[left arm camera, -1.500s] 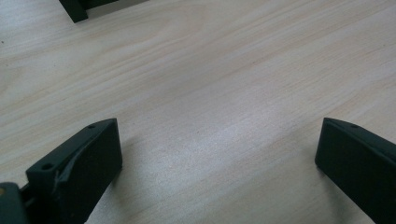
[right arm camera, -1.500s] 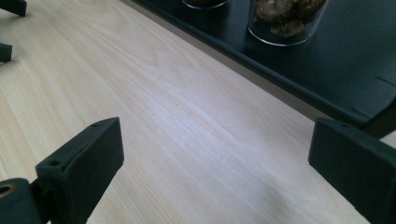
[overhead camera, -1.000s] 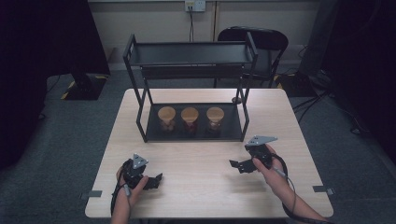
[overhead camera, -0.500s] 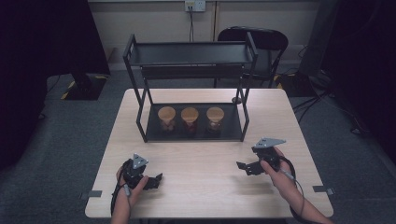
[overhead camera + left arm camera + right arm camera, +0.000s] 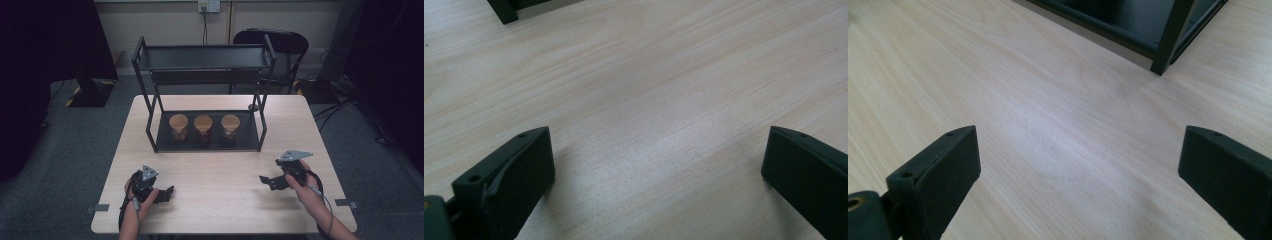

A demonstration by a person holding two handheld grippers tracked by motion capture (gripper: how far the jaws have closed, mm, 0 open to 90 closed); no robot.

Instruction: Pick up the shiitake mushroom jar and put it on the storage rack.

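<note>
- The left gripper [image 5: 167, 192] is seen in the high view at the near left of the table [image 5: 220, 210], held low over the wood by the left hand [image 5: 139, 197]; its place is unchanged from the two earlier pictures.
- In the left gripper view its jaws are shown wide apart, with bare wood between them and nothing held; a foot of the rack [image 5: 504, 10] is seen at the far left corner of that view.
- The right gripper [image 5: 265, 181] is seen at the near right of the table, held by the right hand [image 5: 302, 185]; against the earliest picture it has been drawn back toward the near right edge, farther from the rack [image 5: 205, 57].
- In the right gripper view its jaws are likewise shown wide apart over bare wood, nothing being clamped; a post and the base of the rack [image 5: 1168, 35] are seen at the far right.
- Three jars [image 5: 204, 129] with tan lids are shown in a row on the lower shelf of the rack, at the far middle of the table; they are well apart from both grippers and unmoved since the earlier pictures.
- A chair [image 5: 280, 42] is seen behind the table on the far side.
</note>
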